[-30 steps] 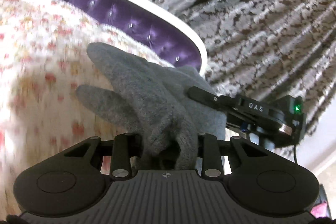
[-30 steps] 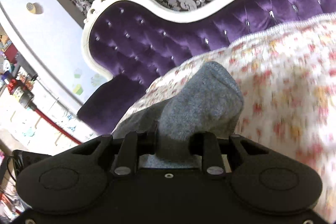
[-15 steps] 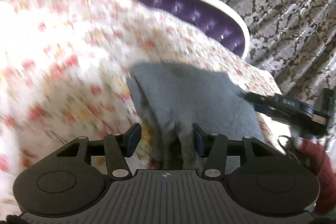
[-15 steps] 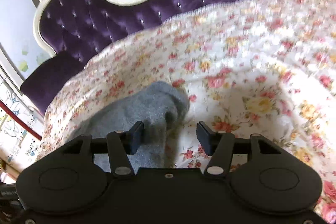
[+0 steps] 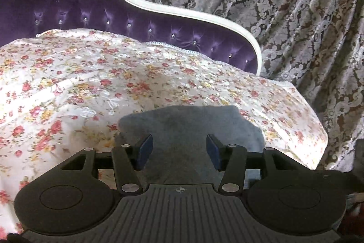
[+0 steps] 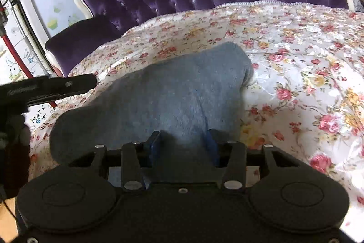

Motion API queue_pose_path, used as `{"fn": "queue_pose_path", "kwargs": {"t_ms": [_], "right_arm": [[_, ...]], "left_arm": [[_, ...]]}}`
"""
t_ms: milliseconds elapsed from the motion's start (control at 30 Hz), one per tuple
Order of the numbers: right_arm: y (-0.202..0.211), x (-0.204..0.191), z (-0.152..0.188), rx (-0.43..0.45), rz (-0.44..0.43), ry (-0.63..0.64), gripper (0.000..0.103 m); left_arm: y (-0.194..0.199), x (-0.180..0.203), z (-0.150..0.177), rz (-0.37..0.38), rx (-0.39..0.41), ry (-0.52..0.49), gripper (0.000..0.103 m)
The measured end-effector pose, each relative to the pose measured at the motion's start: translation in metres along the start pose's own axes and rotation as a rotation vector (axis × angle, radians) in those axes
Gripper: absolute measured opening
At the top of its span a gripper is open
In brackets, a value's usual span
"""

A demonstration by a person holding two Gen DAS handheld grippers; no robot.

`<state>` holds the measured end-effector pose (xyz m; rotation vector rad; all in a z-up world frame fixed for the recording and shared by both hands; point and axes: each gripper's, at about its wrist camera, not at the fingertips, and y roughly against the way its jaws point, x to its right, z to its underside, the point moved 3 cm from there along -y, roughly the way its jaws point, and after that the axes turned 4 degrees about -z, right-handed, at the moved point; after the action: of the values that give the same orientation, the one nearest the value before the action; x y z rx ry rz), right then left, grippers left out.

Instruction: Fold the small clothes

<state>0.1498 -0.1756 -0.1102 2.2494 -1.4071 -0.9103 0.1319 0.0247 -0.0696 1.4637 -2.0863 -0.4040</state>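
Left hand-held gripper (image 5: 179,147): black ribbed body, round side discs, silver screws, blue pads (image 5: 145,147).

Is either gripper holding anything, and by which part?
Nothing gripped: the left gripper just opened, the right gripper just narrowed; both stand open over the grey garment.

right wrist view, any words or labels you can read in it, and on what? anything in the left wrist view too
"HEART YOU", with a small blue heart between the words: on the white surface at the left edge of the right wrist view, beyond the floral cover.
Faint embossed lettering on the other gripper's black body: too blurred to read.
Left wrist view: no text.
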Motion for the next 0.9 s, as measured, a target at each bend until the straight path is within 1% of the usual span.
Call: {"fn": "queue_pose_path", "kwargs": {"t_ms": [100, 167, 200, 233, 267, 300, 367, 433, 500, 567, 633, 667, 700, 733, 767, 833, 900], "right_arm": [[0.009, 0.002, -0.014, 0.008, -0.019, -0.012, 0.054], [0.015, 0.008, -0.022, 0.04, -0.044, -0.046, 0.055], [0.016, 0.013, -0.027, 0.065, -0.05, -0.072, 0.059], [0.017, 0.02, -0.032, 0.088, -0.053, -0.101, 0.063], [0.018, 0.027, -0.035, 0.102, -0.055, -0.127, 0.071], [0.017, 0.033, -0.039, 0.108, -0.057, -0.157, 0.076], [0.01, 0.048, -0.046, 0.103, -0.085, -0.212, 0.076], [-0.001, 0.06, -0.053, 0.088, -0.124, -0.265, 0.076], [-0.015, 0.069, -0.057, 0.071, -0.146, -0.295, 0.076], [-0.027, 0.074, -0.061, 0.051, -0.156, -0.307, 0.077], [-0.041, 0.08, -0.062, 0.02, -0.201, -0.333, 0.077], [-0.048, 0.082, -0.062, 0.001, -0.229, -0.352, 0.075], [-0.055, 0.084, -0.064, -0.011, -0.245, -0.366, 0.065], [-0.059, 0.085, -0.066, -0.015, -0.247, -0.363, 0.058], [-0.065, 0.086, -0.07, -0.014, -0.235, -0.342, 0.046], [-0.071, 0.085, -0.079, 0.001, -0.196, -0.281, 0.042], [-0.076, 0.087, -0.088, 0.027, -0.134, -0.221, 0.04]], "left_arm": [[-0.011, -0.001, 0.008, -0.003, -0.029, -0.007, 0.051], [-0.024, -0.003, 0.02, -0.02, -0.091, -0.018, 0.051], [-0.029, -0.003, 0.026, -0.035, -0.117, -0.03, 0.051], [-0.03, -0.002, 0.03, -0.044, -0.118, -0.05, 0.051], [-0.027, -0.001, 0.03, -0.05, -0.106, -0.065, 0.051], [-0.023, 0.001, 0.027, -0.051, -0.103, -0.074, 0.052], [-0.016, 0.006, 0.02, -0.05, -0.086, -0.087, 0.051], [-0.01, 0.015, 0.013, -0.025, -0.051, -0.094, 0.052], [-0.008, 0.025, 0.01, 0.017, -0.031, -0.11, 0.052], [-0.012, 0.033, 0.012, 0.052, -0.044, -0.126, 0.052], [-0.022, 0.039, 0.019, 0.08, -0.084, -0.136, 0.052], [-0.027, 0.041, 0.024, 0.082, -0.108, -0.141, 0.052], [-0.03, 0.042, 0.028, 0.08, -0.117, -0.151, 0.052], [-0.031, 0.044, 0.031, 0.073, -0.112, -0.171, 0.053], [-0.03, 0.046, 0.033, 0.068, -0.102, -0.194, 0.054], [-0.03, 0.048, 0.034, 0.068, -0.1, -0.214, 0.055], [-0.029, 0.046, 0.034, 0.074, -0.103, -0.202, 0.055]]}}
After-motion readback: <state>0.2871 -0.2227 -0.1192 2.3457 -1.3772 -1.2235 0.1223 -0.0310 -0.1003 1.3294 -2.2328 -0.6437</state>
